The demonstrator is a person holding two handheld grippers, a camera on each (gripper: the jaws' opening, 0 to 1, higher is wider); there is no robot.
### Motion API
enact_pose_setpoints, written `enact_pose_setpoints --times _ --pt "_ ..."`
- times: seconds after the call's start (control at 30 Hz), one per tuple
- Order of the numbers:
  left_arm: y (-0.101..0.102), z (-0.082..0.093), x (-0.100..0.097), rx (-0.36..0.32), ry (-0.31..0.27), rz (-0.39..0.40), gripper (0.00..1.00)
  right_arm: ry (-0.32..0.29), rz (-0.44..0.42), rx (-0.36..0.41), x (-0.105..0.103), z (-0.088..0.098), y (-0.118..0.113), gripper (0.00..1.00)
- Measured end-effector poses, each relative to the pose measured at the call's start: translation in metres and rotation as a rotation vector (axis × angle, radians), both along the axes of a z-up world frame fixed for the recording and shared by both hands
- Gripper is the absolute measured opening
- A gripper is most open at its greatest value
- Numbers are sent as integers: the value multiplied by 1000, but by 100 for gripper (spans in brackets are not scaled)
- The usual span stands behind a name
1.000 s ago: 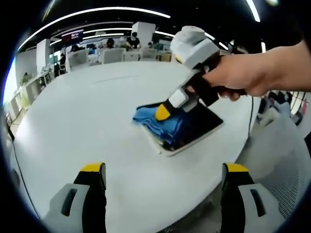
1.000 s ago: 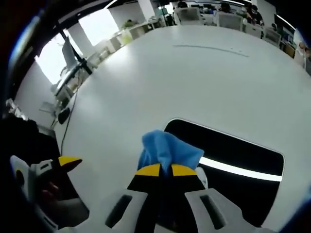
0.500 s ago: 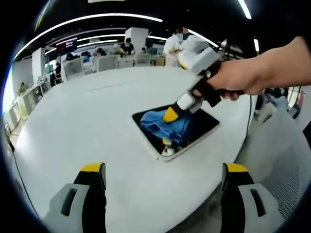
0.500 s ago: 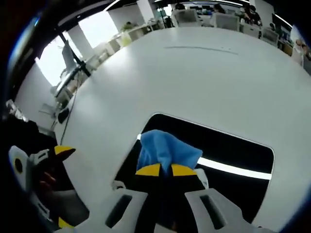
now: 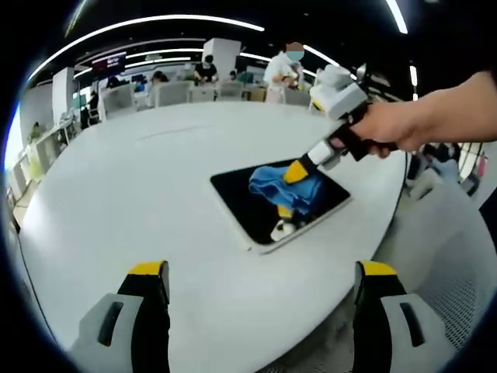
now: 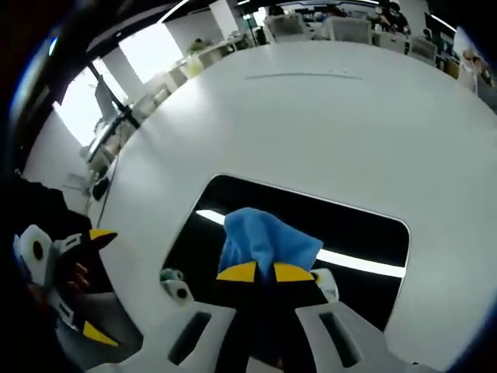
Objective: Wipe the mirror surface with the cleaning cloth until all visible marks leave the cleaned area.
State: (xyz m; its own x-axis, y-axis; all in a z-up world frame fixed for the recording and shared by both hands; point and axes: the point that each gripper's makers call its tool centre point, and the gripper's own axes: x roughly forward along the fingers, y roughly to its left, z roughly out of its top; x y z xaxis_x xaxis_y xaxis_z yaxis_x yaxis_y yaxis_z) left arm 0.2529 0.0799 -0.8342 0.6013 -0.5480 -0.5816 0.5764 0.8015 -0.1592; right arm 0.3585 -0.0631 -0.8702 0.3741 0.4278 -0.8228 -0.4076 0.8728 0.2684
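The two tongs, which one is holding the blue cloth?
The right tongs, shut on the blue cloth over the mirror. The left tongs are open and empty.

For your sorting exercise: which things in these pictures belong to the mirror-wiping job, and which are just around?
Part of the job:
mirror
blue cloth
right tongs, shut on the cloth

Just around:
white table
left tongs, open and holding nothing
desks and people at the far side of the room

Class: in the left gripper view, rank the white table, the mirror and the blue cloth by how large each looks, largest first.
1. White table, by far the largest.
2. Mirror, a dark slab lying on it.
3. Blue cloth, covering just part of the mirror, held in the right tongs.
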Motion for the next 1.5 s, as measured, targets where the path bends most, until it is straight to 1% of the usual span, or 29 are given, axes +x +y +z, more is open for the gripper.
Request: enact_pose_setpoints --times 0.1,0.17,0.3,0.57,0.93,1.0,1.07,1.17,1.37,1.5 --pt "1 -2 -1 12 5 -4 99 -2 -6 -2 -1 0 -7 1" --pt "1 -2 -1 11 5 1 99 4 -21 5 0 0 -10 1" --pt "3 -2 0 13 7 13 99 5 -24 11 0 0 -15 1" --pt "3 -2 0 10 8 15 99 4 -38 11 0 -1 -38 1" --pt "7 -2 3 7 10 31 99 1 -61 15 -2 0 -52 1" --pt "8 -1 3 4 11 38 99 1 -61 12 -2 0 -56 1" --pt "8 2 5 -17 2 53 99 2 -66 12 -2 0 -60 1" --pt "8 0 4 -7 10 52 99 7 -79 8 -2 0 -66 1" --pt "9 -2 4 1 16 49 99 9 -75 -14 -3 0 -77 1" --pt "9 -2 3 1 22 51 99 23 -110 -22 -5 0 -87 1"
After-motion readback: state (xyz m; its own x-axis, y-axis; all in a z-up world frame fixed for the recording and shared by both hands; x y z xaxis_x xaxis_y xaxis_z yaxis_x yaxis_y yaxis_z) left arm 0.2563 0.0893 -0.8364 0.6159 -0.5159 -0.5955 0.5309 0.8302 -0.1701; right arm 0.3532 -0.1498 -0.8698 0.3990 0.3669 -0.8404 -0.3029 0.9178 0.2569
